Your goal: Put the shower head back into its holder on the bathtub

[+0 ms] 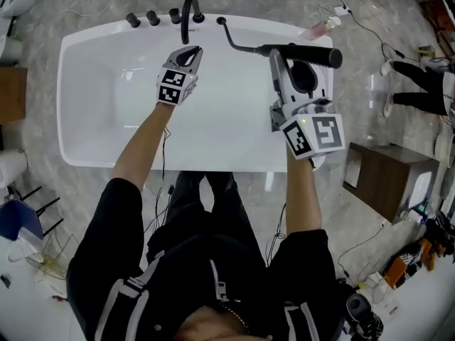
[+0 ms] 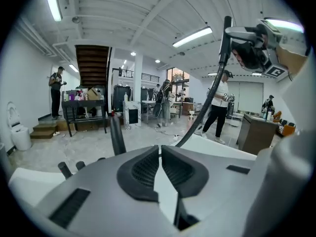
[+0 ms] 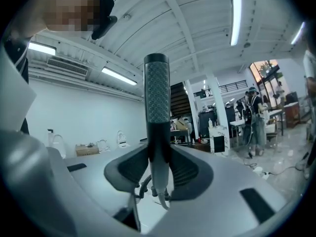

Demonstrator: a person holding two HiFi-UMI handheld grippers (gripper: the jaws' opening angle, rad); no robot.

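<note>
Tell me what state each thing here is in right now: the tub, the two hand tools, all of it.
shower head, held in the air over the bathtub, not in any holder
right gripper, shut on the shower head
left gripper, shut, empty
hose, running from the bathtub's rim up to the shower head
bathtub, no water seen in it
faucet, not running

a white bathtub point(image 1: 67, 105) stands on the grey marbled floor point(image 1: 43, 20), below both pairs of jaws. on its far rim, just beyond the left gripper point(image 1: 190, 50)'s jaws, stand a black spout point(image 1: 185, 20) and, leftward, black knobs point(image 1: 152, 18). a brown cabinet point(image 1: 384, 176) stands on the floor, right of the right gripper point(image 1: 276, 54)'s jaws.
</note>
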